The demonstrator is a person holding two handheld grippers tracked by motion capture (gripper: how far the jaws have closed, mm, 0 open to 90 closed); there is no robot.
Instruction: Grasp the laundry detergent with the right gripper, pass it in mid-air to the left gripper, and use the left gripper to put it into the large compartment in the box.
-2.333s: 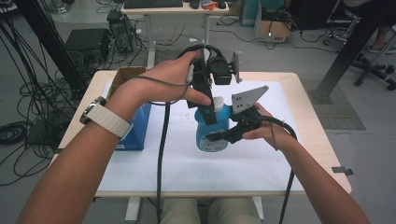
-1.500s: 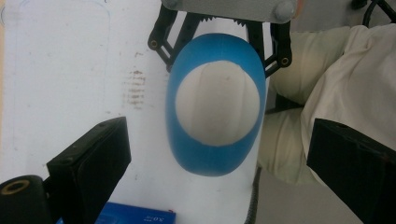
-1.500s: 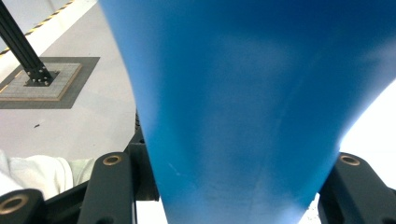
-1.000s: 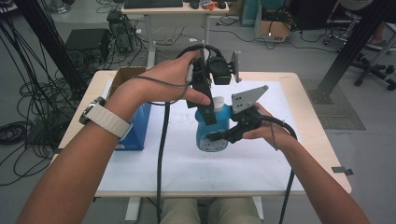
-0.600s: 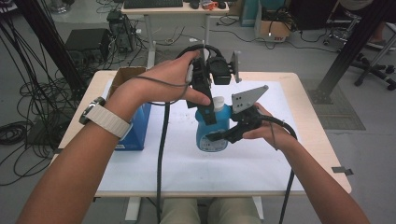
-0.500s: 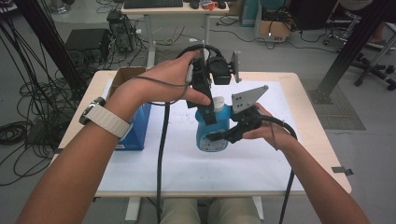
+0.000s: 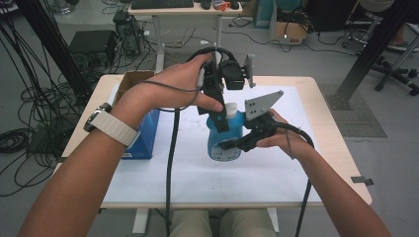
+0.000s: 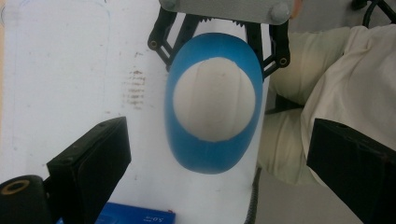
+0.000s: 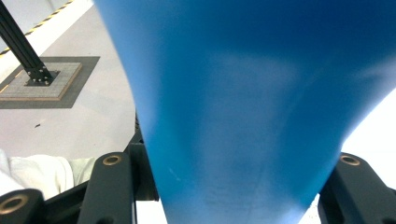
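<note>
A blue bottle (image 7: pixel 221 144) with a white cap (image 7: pixel 230 108) stands upright on the white mat (image 7: pixel 163 173) at mid-table. My right gripper (image 7: pixel 231 146) comes in from the right and is shut on the bottle's body; in the right gripper view the blue bottle (image 9: pixel 243 102) sits pinched between the two black jaws of the right gripper (image 9: pixel 233 191). My left gripper (image 7: pixel 220 117) points down just above the cap. In the left gripper view the white cap (image 8: pixel 215 99) lies below the left gripper (image 8: pixel 219 149), whose jaws stand wide apart, clear of it.
A blue box (image 7: pixel 144 136) stands at the mat's left edge, with an open cardboard box (image 7: pixel 132 79) behind it. Cables trail from both grippers toward the table's near edge (image 7: pixel 237 203). The person's trousers (image 8: pixel 341 79) are beside the table.
</note>
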